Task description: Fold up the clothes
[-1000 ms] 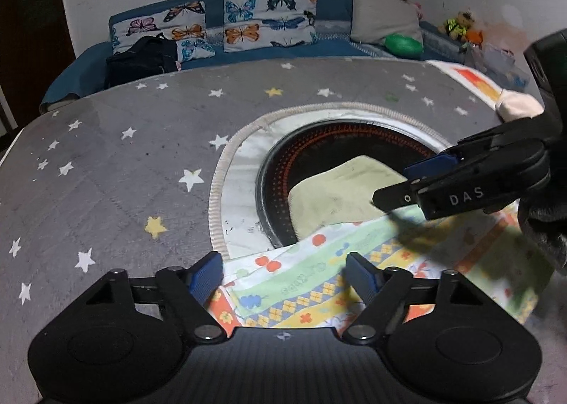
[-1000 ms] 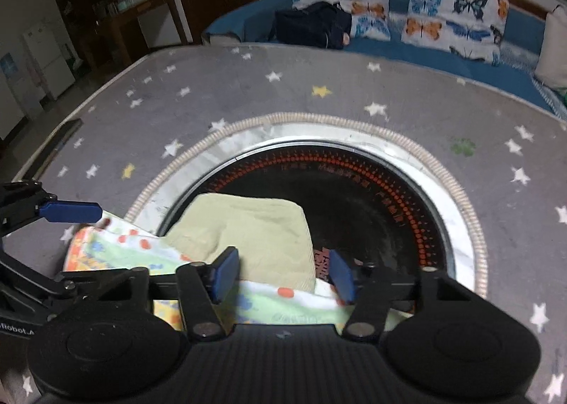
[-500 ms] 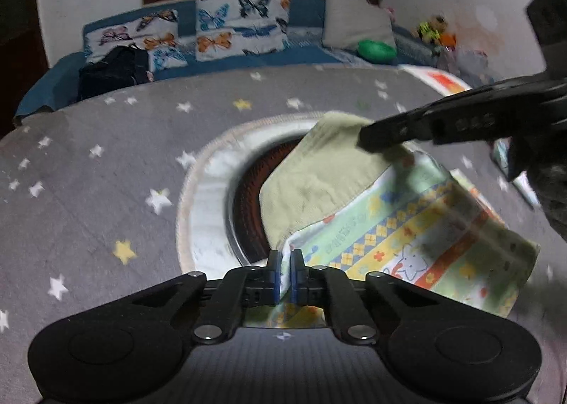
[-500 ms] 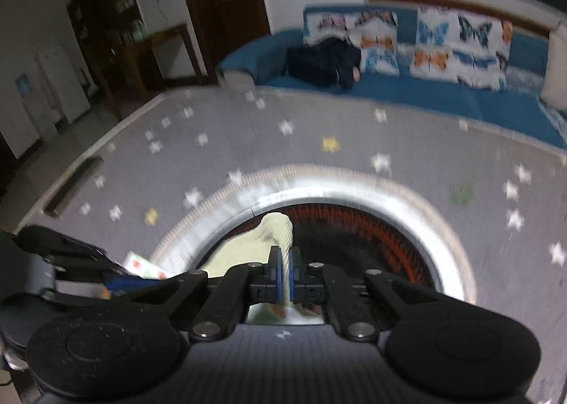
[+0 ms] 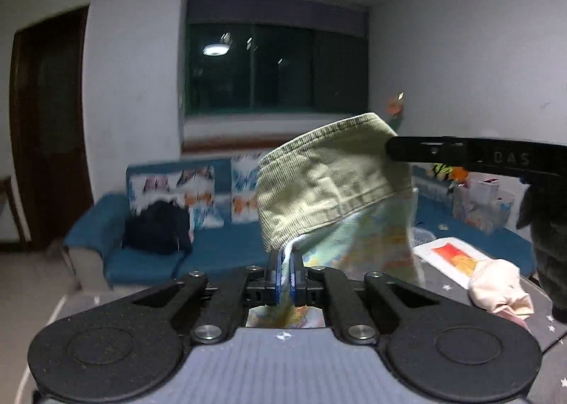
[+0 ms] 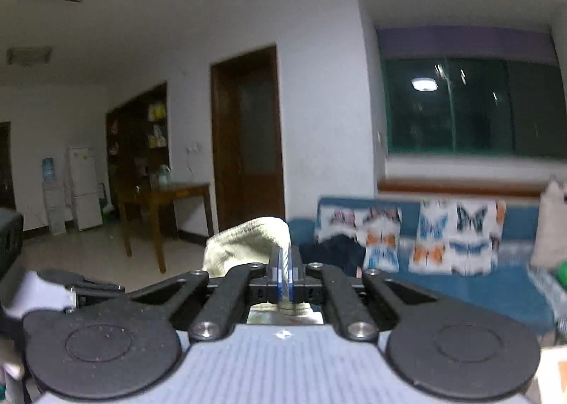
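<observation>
A small garment with a green ribbed waistband and a colourful printed body hangs in the air between my two grippers. My left gripper is shut on its lower left edge. My right gripper is shut on the other end of the waistband; its fingers show from the side in the left wrist view, at the garment's upper right corner. The garment's lower part is hidden behind the grippers.
A pale pink garment and a white and orange cloth lie on the star-patterned table at right. A blue sofa with butterfly cushions and a dark bag stands beyond. A wooden table stands far left.
Both grippers, shut on the garment, have lifted it off the table and tilted up, so the views now look at the room and window instead of the tabletop.
</observation>
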Demonstrator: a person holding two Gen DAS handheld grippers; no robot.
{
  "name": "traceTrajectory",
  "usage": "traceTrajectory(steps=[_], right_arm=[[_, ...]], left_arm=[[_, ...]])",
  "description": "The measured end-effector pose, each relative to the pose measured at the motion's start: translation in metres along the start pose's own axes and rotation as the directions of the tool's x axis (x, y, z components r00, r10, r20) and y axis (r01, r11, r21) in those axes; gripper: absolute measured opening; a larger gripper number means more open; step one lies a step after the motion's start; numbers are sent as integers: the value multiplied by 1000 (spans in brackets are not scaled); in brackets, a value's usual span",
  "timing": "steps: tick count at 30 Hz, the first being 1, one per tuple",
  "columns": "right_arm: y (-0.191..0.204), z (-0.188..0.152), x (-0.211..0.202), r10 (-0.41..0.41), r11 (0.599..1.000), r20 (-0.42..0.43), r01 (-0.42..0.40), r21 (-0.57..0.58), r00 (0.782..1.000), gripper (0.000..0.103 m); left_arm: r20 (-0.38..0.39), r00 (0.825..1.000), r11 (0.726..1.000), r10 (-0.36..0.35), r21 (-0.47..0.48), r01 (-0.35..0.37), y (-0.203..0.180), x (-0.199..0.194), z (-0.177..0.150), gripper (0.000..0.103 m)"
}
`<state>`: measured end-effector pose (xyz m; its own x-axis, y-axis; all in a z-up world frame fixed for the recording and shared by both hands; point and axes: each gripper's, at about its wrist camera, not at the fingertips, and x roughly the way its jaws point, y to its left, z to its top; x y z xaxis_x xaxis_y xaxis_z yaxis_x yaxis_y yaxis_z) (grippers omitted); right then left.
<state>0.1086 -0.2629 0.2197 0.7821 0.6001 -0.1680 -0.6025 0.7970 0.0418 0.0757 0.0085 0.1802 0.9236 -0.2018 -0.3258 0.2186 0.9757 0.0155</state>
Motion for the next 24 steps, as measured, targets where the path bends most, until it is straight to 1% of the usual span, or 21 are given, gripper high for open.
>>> traceTrajectory(steps=[1, 2, 5, 7, 8, 9, 11, 13, 15, 17, 18, 19, 20, 21, 22, 23, 24], right_arm=[[2, 3, -8, 6, 1000, 3, -6, -15, 1000, 2], [5, 1, -13, 15, 999, -11, -16, -31, 1000, 2], [9, -16, -26, 43, 996, -99, -50, -70, 994, 2], [12, -32, -34, 65, 993, -154, -79, -87, 986, 2], [14, -41, -41, 87, 991, -194, -104, -82, 977, 2], [17, -52, -48, 112, 989, -239, -132, -72, 965, 2], [26, -71, -59, 148, 979, -321, -185, -89, 936, 2], [36, -90, -71, 179, 967, -399, -236, -98, 899, 2], [46, -108, -84, 211, 955, -472, -283, -87, 856, 3], [56, -127, -96, 239, 942, -542, -328, -72, 806, 6], [61, -136, -103, 252, 935, -575, -350, -63, 778, 11], [66, -145, -109, 265, 927, -607, -371, -53, 749, 13], [69, -148, -115, 273, 923, -621, -381, -45, 735, 13], [70, -149, -118, 276, 923, -623, -383, -42, 732, 15], [66, -147, -117, 275, 925, -620, -379, -39, 735, 19], [60, -143, -114, 269, 930, -613, -365, -35, 743, 22], [54, -139, -110, 262, 936, -605, -350, -30, 752, 24]], left_arm=[[11, 1000, 1000, -5, 15, 4, -3, -7, 1, 5], [2, 1000, 1000, -12, 28, 12, -9, -12, -4, 5], [-69, 996, 997, -48, 55, 52, -22, -20, -34, 5], [-121, 990, 995, -72, 67, 81, -31, -25, -59, 5], [-151, 984, 992, -89, 70, 101, -36, -26, -72, 5], [-184, 977, 990, -110, 72, 125, -41, -29, -85, 5], [-245, 957, 981, -154, 79, 179, -53, -39, -114, 5], [-296, 934, 968, -200, 88, 235, -64, -50, -136, 5], [-347, 905, 952, -246, 91, 293, -72, -62, -155, 5], [-386, 876, 933, -291, 88, 349, -77, -72, -170, 5], [-394, 869, 927, -299, 96, 363, -77, -77, -174, 9], [-402, 863, 921, -308, 103, 376, -76, -82, -178, 9], [-402, 862, 918, -309, 111, 380, -73, -84, -175, 9], [-401, 862, 916, -310, 118, 384, -70, -86, -173, 10], [-398, 868, 924, -298, 108, 366, -65, -82, -172, 11], [-394, 874, 932, -284, 98, 348, -61, -78, -170, 12], [-391, 880, 940, -271, 88, 329, -56, -73, -169, 16]])
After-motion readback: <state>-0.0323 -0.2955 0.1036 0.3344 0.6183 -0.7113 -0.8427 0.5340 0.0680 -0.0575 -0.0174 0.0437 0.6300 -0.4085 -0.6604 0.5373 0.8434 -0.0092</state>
